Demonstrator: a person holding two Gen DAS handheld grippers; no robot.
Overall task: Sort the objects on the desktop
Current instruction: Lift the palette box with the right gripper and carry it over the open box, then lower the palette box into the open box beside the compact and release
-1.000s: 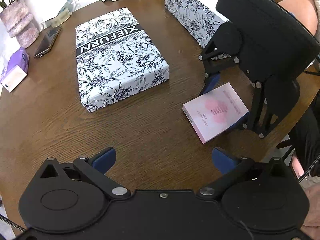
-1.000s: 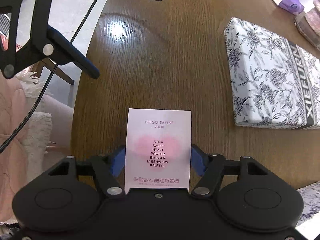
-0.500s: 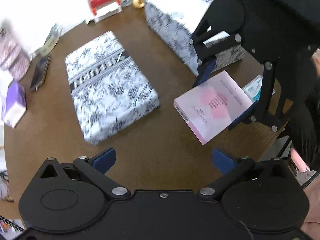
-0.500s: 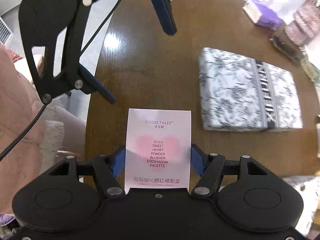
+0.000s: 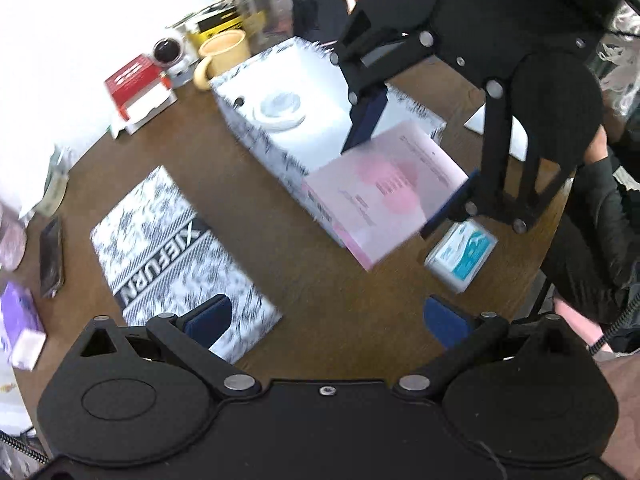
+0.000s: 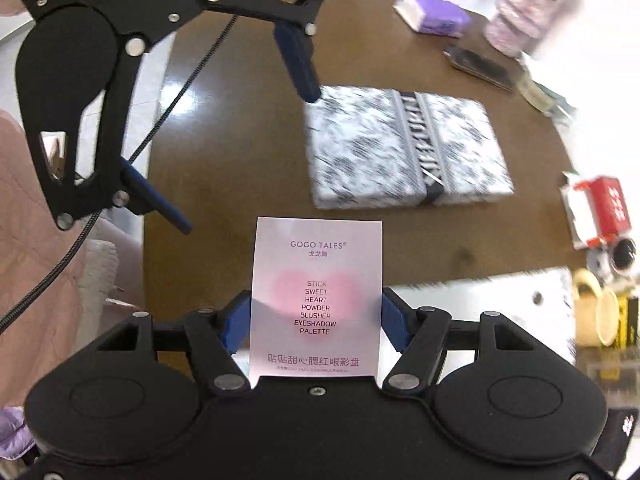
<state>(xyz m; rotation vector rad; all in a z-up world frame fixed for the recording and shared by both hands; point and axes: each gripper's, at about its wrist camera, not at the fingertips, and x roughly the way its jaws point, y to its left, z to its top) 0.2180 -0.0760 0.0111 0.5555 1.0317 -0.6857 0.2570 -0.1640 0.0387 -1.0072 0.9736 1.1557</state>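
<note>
My right gripper (image 6: 316, 320) is shut on a pink palette box (image 6: 316, 288) printed "GOGO TALES"; its blue pads press both long sides. In the left wrist view the same pink palette box (image 5: 384, 196) hangs in the air in the right gripper (image 5: 412, 176), over the near edge of an open floral box (image 5: 280, 120) with a white inside. My left gripper (image 5: 326, 316) stands open and holds nothing, above the brown table (image 5: 248, 220). The floral "XIEFURN" lid (image 5: 176, 248) lies flat left of it.
A teal and white packet (image 5: 460, 254) lies near the table's right edge. At the back stand a yellow mug (image 5: 222, 54), a red and white carton (image 5: 136, 88) and a small dark jar (image 5: 168, 50). A phone (image 5: 52, 256) and a purple tissue pack (image 5: 20, 320) lie far left.
The right gripper has lifted the pink palette box off the table and carried it towards the open floral box. The left gripper rose and swung back; it stays open.
</note>
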